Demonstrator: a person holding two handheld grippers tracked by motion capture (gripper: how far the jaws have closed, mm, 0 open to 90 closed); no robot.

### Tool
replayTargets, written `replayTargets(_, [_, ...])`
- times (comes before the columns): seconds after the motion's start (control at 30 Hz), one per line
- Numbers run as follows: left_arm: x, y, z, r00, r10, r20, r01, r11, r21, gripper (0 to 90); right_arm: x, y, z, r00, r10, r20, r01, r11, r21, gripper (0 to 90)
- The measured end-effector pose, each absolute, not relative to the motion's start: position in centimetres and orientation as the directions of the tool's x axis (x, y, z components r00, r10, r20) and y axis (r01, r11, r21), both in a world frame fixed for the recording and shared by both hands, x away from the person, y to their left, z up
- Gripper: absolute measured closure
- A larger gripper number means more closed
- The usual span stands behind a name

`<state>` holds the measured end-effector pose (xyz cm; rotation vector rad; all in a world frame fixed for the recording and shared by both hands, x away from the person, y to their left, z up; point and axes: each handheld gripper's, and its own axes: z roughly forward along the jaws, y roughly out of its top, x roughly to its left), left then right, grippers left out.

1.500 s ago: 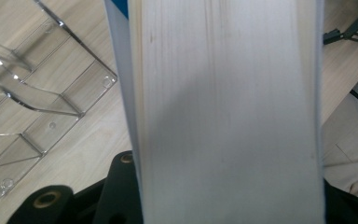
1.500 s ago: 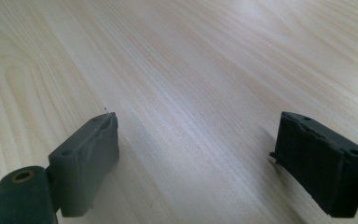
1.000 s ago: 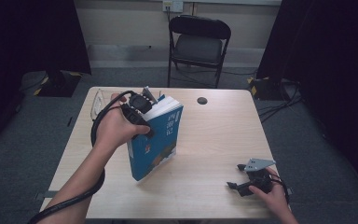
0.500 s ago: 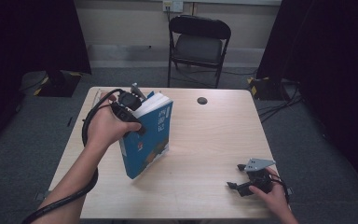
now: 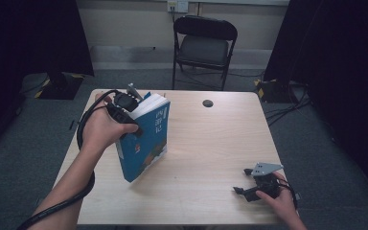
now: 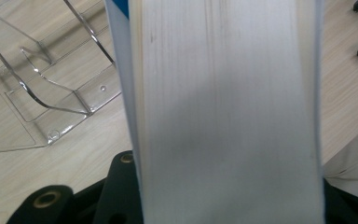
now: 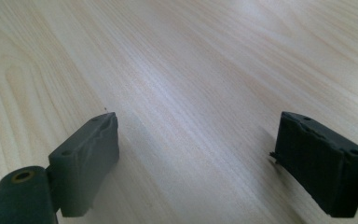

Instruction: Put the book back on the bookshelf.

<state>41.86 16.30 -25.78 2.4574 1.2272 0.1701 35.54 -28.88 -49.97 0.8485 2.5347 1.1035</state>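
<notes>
The table (image 5: pixel 211 143) carries a clear acrylic stand (image 6: pixel 37 88), nothing in it, lying off to one side of the left gripper (image 5: pixel 127 108). Its jaws clamp a thick blue book (image 5: pixel 146 136), tilted; white cover lettering is too small to read. The right gripper (image 5: pixel 254 184) rests with jaws wide apart, nothing between them.

A light wooden table (image 5: pixel 206 143) with a pale grain carries the things. A clear plastic stand (image 6: pixel 42 93) lies on it near the far left corner. A small dark round disc (image 5: pixel 208 103) sits near the far edge, well apart from the stand. A blue-covered book (image 5: pixel 146 143) stands tilted with its lower corner on the table.
</notes>
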Motion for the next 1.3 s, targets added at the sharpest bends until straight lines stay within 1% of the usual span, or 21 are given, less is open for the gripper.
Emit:
replayTargets(0.5, [42.2,17.7,-25.8,0.564,0.821,-0.088,0.779,-0.493,0.389,61.7,35.5,-28.9,-50.0,-0.799,0.601,0.003,0.412,0.544,0.731,12.9])
replayTargets(0.73, [42.6,18.0,-25.8,0.56,0.824,-0.081,0.782,-0.494,0.381,61.7,35.5,-28.9,-50.0,-0.799,0.601,0.003,0.412,0.544,0.731,12.9])
replayTargets(0.93, [42.9,18.3,-25.9,0.543,0.835,-0.089,0.79,-0.472,0.391,61.7,35.5,-28.9,-50.0,-0.799,0.601,0.004,0.412,0.544,0.731,12.9])
replayTargets(0.97, [43.0,18.3,-25.9,0.527,0.844,-0.1,0.8,-0.454,0.392,61.7,35.5,-28.9,-50.0,-0.801,0.599,0.006,0.412,0.544,0.73,12.9])
replayTargets(1.2, [43.5,18.2,-25.8,0.53,0.843,-0.093,0.799,-0.461,0.385,61.7,35.5,-28.9,-50.0,-0.801,0.599,0.006,0.412,0.545,0.73,12.9])
replayTargets(1.23, [43.6,18.2,-25.8,0.527,0.844,-0.098,0.802,-0.455,0.387,61.7,35.5,-28.9,-50.0,-0.801,0.598,0.005,0.412,0.545,0.73,12.9])
replayTargets(1.27, [43.6,18.1,-25.9,0.497,0.86,-0.118,0.819,-0.42,0.391,61.7,35.5,-28.9,-50.0,-0.8,0.6,0.007,0.414,0.543,0.731,12.9])
replayTargets(1.3, [43.8,18.2,-25.7,0.522,0.847,-0.101,0.803,-0.449,0.392,61.7,35.5,-28.9,-50.0,-0.8,0.6,0.007,0.413,0.543,0.731,12.9])
